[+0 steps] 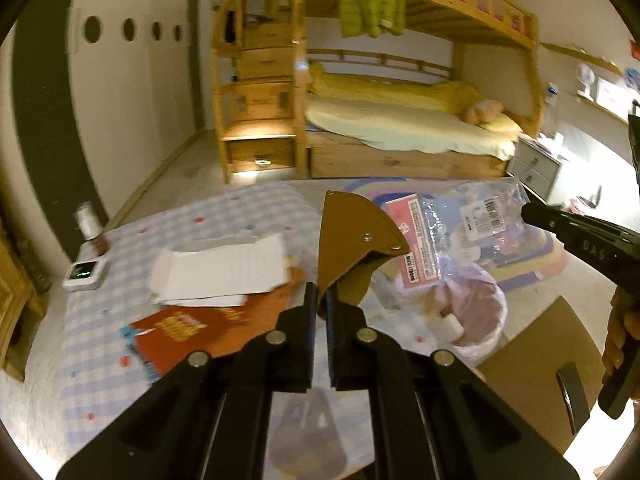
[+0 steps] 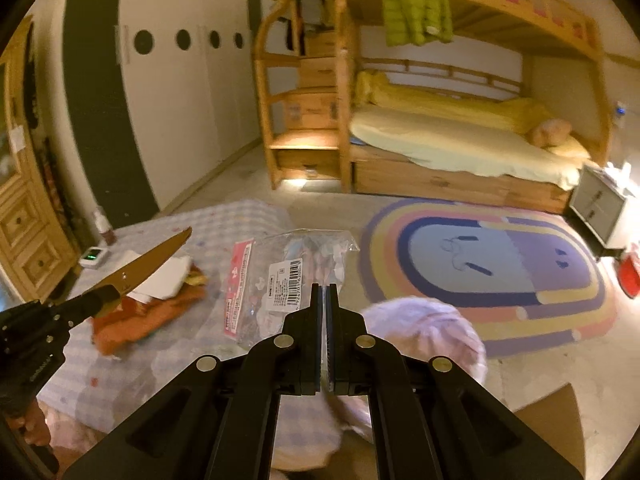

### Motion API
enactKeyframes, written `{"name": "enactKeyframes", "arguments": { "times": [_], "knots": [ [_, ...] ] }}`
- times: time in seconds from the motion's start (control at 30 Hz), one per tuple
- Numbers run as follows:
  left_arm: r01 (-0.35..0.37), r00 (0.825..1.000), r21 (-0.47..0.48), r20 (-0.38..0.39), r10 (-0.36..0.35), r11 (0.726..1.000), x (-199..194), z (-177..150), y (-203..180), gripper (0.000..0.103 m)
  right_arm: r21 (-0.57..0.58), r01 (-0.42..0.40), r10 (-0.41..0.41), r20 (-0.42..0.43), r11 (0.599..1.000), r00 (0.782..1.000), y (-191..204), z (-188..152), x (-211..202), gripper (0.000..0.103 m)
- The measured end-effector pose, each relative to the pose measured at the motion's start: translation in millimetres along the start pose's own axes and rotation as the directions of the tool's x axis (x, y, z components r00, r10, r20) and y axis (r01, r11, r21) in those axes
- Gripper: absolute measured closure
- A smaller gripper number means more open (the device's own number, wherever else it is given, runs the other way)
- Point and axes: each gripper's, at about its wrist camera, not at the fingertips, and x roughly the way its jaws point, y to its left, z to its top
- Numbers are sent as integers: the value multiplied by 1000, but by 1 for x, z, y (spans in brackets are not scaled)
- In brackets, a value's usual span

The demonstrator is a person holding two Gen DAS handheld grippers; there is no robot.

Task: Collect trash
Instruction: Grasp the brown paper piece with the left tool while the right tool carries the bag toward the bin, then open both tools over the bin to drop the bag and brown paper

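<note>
My left gripper (image 1: 319,300) is shut on a brown cardboard piece (image 1: 352,240), held above the checked tablecloth (image 1: 100,360). It also shows in the right wrist view (image 2: 156,260) at the left. My right gripper (image 2: 325,292) is shut on a clear plastic wrapper with a pink label and barcode (image 2: 280,280), held in the air. The wrapper also shows in the left wrist view (image 1: 460,224). A bin lined with a pale purple bag (image 2: 424,332) stands below the wrapper, beside the table; it also shows in the left wrist view (image 1: 472,312).
On the table lie white paper (image 1: 224,272), an orange packet (image 1: 192,328), a small white device with a green display (image 1: 85,273) and a small bottle (image 1: 90,226). A wooden chair (image 1: 552,356) stands right of the bin. A striped rug (image 2: 500,272) and a bunk bed (image 2: 460,140) lie beyond.
</note>
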Motion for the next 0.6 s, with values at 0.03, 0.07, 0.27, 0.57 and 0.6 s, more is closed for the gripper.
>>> {"name": "enactKeyframes", "arguments": {
  "times": [0.03,0.07,0.27,0.57,0.6],
  "knots": [
    [13,1000,12,-3,-13,1000,4,1,-7,100,11,18,-18,-7,1000,1000,-8,-4,-1,101],
    [30,1000,28,-8,-29,999,10,2,-17,100,17,30,-29,-11,999,1000,-13,-5,-1,101],
    [119,992,88,-51,-115,989,46,12,-66,100,62,152,-150,-43,986,988,-58,-19,-2,101],
    [217,970,148,-139,-197,965,111,25,-122,100,90,294,-282,-120,952,952,-109,-29,27,101],
    [225,968,150,-147,-203,963,116,26,-125,100,96,300,-287,-130,949,949,-114,-29,32,101]
  ]
}}
